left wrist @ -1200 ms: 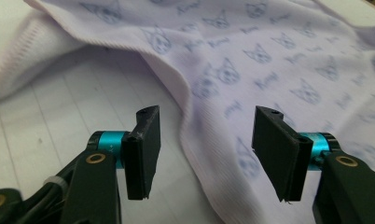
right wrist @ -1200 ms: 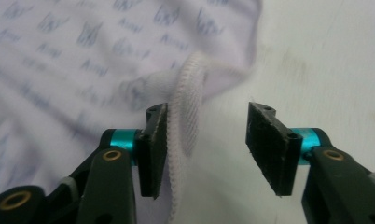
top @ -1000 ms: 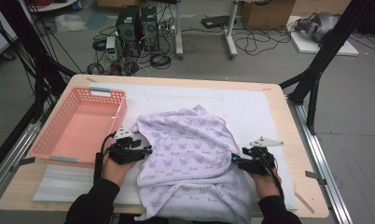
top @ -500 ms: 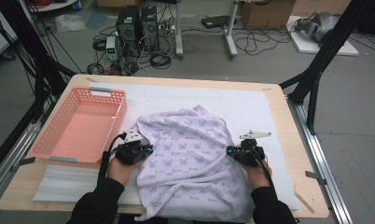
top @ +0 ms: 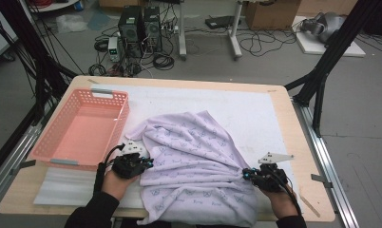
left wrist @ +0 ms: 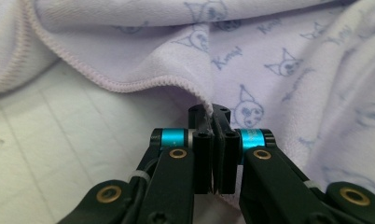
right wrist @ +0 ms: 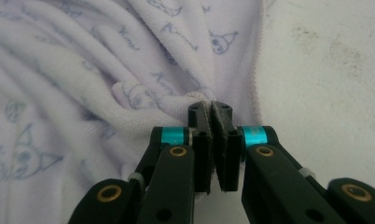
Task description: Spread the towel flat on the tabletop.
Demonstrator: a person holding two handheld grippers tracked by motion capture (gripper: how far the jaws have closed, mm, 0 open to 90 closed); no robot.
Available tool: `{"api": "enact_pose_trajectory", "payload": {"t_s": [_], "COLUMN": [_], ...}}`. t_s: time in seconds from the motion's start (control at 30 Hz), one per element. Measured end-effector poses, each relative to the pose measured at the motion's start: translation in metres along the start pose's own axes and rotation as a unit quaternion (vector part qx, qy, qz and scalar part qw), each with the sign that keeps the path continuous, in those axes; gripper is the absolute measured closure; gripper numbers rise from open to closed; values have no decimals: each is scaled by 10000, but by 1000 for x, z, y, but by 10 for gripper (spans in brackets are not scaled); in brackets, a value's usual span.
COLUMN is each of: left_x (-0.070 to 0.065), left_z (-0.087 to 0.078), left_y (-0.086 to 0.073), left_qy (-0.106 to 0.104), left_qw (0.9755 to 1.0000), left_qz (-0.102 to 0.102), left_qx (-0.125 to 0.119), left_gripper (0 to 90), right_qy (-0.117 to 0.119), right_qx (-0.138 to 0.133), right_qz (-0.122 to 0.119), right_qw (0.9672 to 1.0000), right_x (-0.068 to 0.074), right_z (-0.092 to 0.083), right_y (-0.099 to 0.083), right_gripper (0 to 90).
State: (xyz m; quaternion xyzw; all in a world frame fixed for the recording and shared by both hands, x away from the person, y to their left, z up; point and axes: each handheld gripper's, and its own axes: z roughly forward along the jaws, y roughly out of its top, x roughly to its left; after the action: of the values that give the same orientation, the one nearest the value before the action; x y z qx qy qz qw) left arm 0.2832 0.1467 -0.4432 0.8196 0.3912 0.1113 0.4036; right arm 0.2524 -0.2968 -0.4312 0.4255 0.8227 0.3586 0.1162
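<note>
Nearest you, at the table's near edge, your left gripper (top: pixel 140 164) is clamped on the stitched hem of the lilac towel (top: pixel 198 161), its jaws having just closed with the cloth between them; the left gripper view shows that hem (left wrist: pixel 129 84) pinched in the black jaws. Your right gripper (top: pixel 250 174) has likewise just closed and bites a bunched fold at the towel's right edge. Printed on the towel are small blue horned cartoon faces and cursive words too blurred to read. It lies crumpled on the white mat (top: pixel 255 114), hanging over the near edge. Left and farther, just beside it, sits the pink basket (top: pixel 118 118).
</note>
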Motion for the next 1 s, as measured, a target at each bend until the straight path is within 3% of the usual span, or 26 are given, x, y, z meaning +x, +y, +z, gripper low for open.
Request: {"api": "enact_pose_trajectory", "payload": {"t_s": [0.1, 0.13, 0.23, 0.27, 0.3, 0.33, 0.53, 0.63, 0.8, 0.9, 1.0], "left_x": [-3, -3, 4, 9, 11, 14, 25, 29, 36, 38, 41], "left_z": [-4, -5, -5, -4, -3, -1, 13, 20, 23, 27, 35], "left_y": [0, 0, 6, 9, 12, 14, 23, 27, 33, 36, 38], "left_qy": [25, 65, 256, 278, 309, 342, 543, 800, 861, 1012, 1034], "left_qw": [9999, 9996, 9976, 9965, 9959, 9958, 9930, 9921, 9890, 9884, 9897], "left_qz": [36, 33, -212, -322, -380, -396, -566, -684, -882, -882, -817], "left_qx": [-122, -269, -603, -716, -763, -748, -883, -680, -815, -715, -559], "left_gripper": [872, 861, 604, 499, 499, 426, 378, 353, 345, 331, 312], "right_qy": [27, 11, -111, -203, -203, -263, -204, -225, -290, -318, -235], "right_qx": [-4, -46, -322, -572, -572, -693, -613, -542, -526, -452, -366], "right_qz": [11, 41, 235, 280, 280, 182, 4, -39, 71, 188, 326], "right_qw": [10000, 10000, 9991, 9978, 9978, 9971, 9979, 9983, 9982, 9983, 9985], "right_x": [2, 1, -5, -8, -8, -12, -19, -23, -33, -41, -51], "right_z": [-2, -3, -4, -4, -4, -2, 15, 26, 39, 46, 59], "right_y": [-2, -1, 5, 13, 13, 21, 41, 51, 57, 59, 61], "right_gripper": [837, 759, 558, 488, 488, 441, 382, 361, 359, 360, 360]}}
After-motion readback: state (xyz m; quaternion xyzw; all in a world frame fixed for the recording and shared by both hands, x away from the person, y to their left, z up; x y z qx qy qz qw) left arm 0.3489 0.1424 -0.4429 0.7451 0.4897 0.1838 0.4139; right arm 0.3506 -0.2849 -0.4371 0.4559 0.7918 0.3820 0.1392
